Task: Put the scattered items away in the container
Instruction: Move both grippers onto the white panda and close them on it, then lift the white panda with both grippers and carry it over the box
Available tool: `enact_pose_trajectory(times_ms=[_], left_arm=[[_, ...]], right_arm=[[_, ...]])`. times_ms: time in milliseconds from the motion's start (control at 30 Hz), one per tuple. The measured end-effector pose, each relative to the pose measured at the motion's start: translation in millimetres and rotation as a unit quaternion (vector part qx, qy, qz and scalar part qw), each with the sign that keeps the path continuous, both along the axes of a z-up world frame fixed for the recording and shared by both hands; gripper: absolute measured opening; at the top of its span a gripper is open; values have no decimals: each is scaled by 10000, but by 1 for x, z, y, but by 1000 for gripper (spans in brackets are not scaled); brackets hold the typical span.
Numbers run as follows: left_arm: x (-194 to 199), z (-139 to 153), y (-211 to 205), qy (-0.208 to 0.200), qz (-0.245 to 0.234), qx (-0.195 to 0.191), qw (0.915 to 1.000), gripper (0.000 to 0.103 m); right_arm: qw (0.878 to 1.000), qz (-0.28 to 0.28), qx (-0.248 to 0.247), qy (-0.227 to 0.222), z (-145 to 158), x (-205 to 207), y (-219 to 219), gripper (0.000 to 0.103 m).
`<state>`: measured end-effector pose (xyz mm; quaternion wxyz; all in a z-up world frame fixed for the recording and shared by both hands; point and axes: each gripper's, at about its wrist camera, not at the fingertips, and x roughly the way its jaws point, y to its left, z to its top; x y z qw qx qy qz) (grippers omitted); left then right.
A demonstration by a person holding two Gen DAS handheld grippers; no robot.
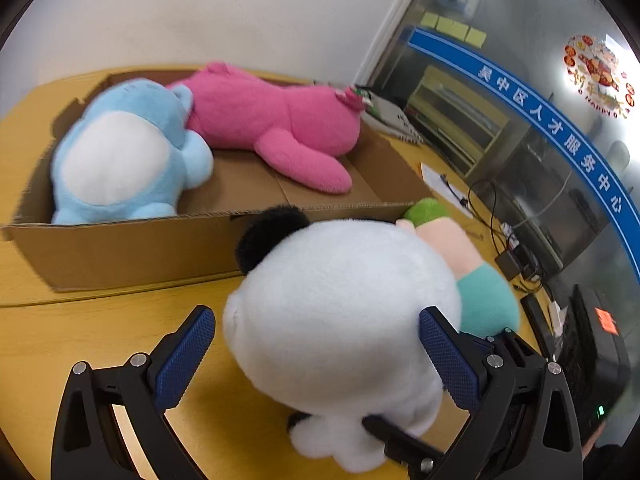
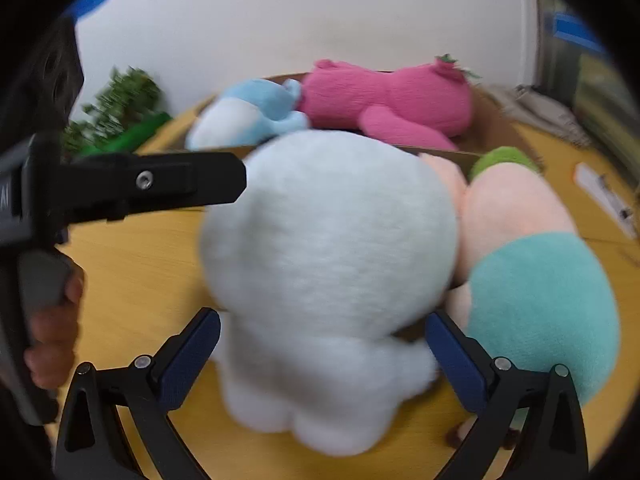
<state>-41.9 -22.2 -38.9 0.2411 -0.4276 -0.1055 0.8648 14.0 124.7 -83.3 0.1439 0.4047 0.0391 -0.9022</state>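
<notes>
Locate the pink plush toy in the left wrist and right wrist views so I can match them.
Left wrist view: the pink plush toy lies in the cardboard box, upper centre, right of the blue plush toy.
Right wrist view: the pink plush toy sits upper centre-right, in the box behind the white plush toy.
Shared landmark: the blue plush toy touching its left end.

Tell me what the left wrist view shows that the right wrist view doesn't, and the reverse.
Only the left wrist view: the blue banner with characters, yellow notes, cables and the white plush's black ear. Only the right wrist view: a green plant, a hand holding the other gripper. Both: the white plush between open fingers, the box holding the blue plush and pink plush, and the pink-and-teal doll.
</notes>
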Motion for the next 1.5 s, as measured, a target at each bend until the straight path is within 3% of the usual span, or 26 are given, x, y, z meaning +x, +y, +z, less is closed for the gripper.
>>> enact_pose_trajectory(times_ms=[100, 200, 333, 567, 733, 867, 1033, 1233, 1367, 1500], left_arm=[[-4, -7, 6, -111, -248, 210, 9994, 91], [-2, -5, 9, -97, -315, 159, 9993, 83], [2, -1, 6, -51, -302, 120, 9995, 79], [15, 8, 10, 141, -340, 93, 9993, 73], [35, 42, 12, 612, -410, 21, 9973, 71], [35, 79, 8, 1014, -419, 67, 9939, 71], [10, 128, -2, 1465, -465, 63, 9881, 71], [-44, 174, -10, 1877, -430, -22, 9813, 71], [-89, 174, -12, 1790, -306, -25, 9834, 71], [-136, 145, -11, 1314, -148, -156, 9911, 71]], right_arm=[[9979, 309, -426, -385, -12, -5, -5, 103], [9989, 118, -312, -321, -20, -12, -7, 98], [9980, 11, -555, -290, -21, -17, 1, 85], [9970, 130, -725, -234, -16, -13, 5, 75], [9958, 170, -891, -91, 2, -4, 9, 72], [9947, 228, -963, 285, 37, -1, 8, 72], [9919, 380, -974, 724, 84, -22, 2, 72], [9877, 392, -975, 1155, 134, -77, -6, 72], [9879, 304, -1062, 1092, 143, -123, -10, 72], [9906, 148, -1130, 760, 119, -169, -17, 71]])
